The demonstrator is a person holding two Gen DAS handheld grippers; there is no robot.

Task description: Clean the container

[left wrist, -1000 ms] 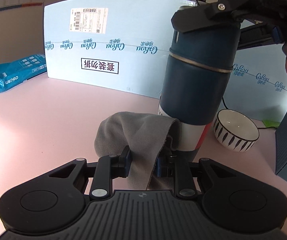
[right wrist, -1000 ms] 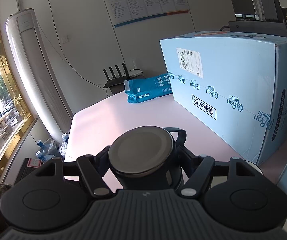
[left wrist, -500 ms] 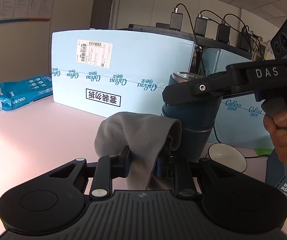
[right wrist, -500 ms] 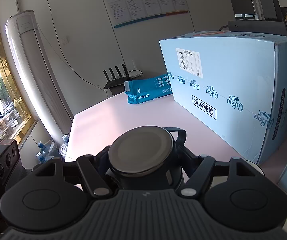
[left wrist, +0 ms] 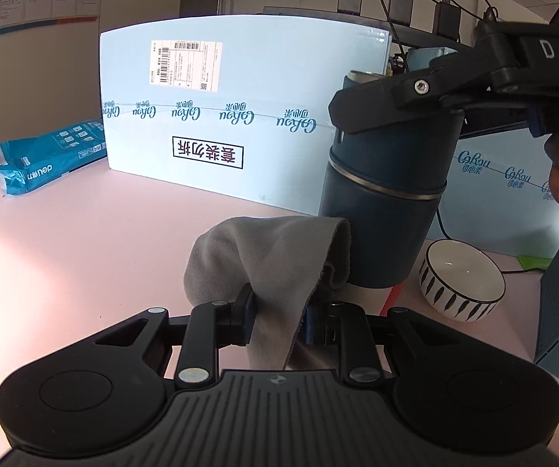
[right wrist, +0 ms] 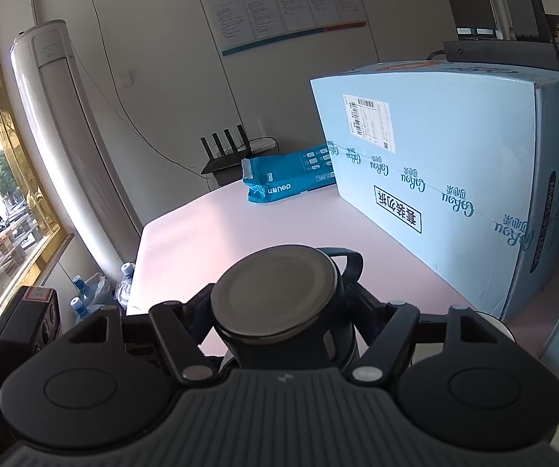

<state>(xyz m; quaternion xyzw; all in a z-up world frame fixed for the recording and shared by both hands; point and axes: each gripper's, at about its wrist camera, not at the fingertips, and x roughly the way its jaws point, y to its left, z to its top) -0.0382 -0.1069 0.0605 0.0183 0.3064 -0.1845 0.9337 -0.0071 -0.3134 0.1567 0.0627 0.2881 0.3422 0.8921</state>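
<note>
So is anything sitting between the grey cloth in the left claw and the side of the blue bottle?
Nothing visible. The grey cloth, pinched in the left claw, lies right against the blue bottle, which the right claw grips near its lid.

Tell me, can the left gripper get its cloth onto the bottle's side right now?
Probably yes. The left gripper, shut on the cloth, sits right beside the bottle, which the right gripper holds by its cap, leaving the lower side bare.

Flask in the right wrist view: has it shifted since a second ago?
No. The flask, clamped in the right gripper, sits at the same spot against the light-blue box as before.
</note>
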